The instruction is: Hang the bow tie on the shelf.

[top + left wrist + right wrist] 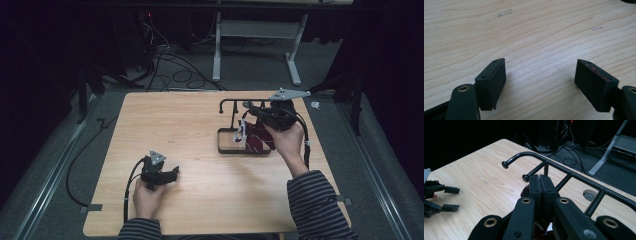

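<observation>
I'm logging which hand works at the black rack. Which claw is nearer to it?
Right. The right claw is at the black rack, by the dark red cloth; the left claw rests far off.

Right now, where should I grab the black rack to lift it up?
Probably the top bar of the black rack, on a bare stretch between two pegs, coming down from above. The bar is thin, round and level, so the open left hand-held gripper could close across it, and the pegs on either side should stop it sliding along.
</observation>
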`<state>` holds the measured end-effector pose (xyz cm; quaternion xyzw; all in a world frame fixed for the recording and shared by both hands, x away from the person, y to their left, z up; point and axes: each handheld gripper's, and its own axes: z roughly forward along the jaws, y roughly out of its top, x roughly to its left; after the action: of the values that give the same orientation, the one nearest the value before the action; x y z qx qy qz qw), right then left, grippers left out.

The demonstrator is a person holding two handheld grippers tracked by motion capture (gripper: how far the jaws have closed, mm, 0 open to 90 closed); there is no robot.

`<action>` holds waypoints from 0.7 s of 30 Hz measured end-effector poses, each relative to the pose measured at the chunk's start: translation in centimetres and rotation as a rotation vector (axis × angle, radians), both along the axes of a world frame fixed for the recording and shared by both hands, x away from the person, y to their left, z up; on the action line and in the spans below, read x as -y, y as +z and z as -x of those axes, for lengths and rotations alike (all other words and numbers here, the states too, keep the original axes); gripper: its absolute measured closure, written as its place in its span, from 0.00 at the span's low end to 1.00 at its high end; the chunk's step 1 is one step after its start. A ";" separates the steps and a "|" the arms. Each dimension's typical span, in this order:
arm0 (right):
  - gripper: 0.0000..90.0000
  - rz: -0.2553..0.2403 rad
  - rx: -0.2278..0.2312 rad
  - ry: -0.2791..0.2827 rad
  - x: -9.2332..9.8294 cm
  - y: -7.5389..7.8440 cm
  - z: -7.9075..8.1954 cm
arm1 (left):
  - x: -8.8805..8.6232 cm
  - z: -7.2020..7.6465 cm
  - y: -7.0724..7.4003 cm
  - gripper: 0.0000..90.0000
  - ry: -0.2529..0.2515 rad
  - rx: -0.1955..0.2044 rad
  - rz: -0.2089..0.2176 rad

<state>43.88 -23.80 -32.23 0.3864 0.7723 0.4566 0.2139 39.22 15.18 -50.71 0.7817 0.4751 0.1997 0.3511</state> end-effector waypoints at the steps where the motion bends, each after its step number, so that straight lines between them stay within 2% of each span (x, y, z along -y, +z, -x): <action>1: 1.00 -0.001 0.001 0.001 0.0 0.0 -0.1 | 0.0 0.0 0.0 0.29 0.000 0.000 0.000; 21: 1.00 -0.012 -0.014 -0.051 0.3 -0.4 -1.6 | 0.0 0.0 0.0 0.29 0.000 0.000 -0.001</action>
<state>45.52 -24.12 -32.68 0.4106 0.7608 0.4530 0.2176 39.22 15.16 -50.71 0.7818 0.4752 0.2001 0.3507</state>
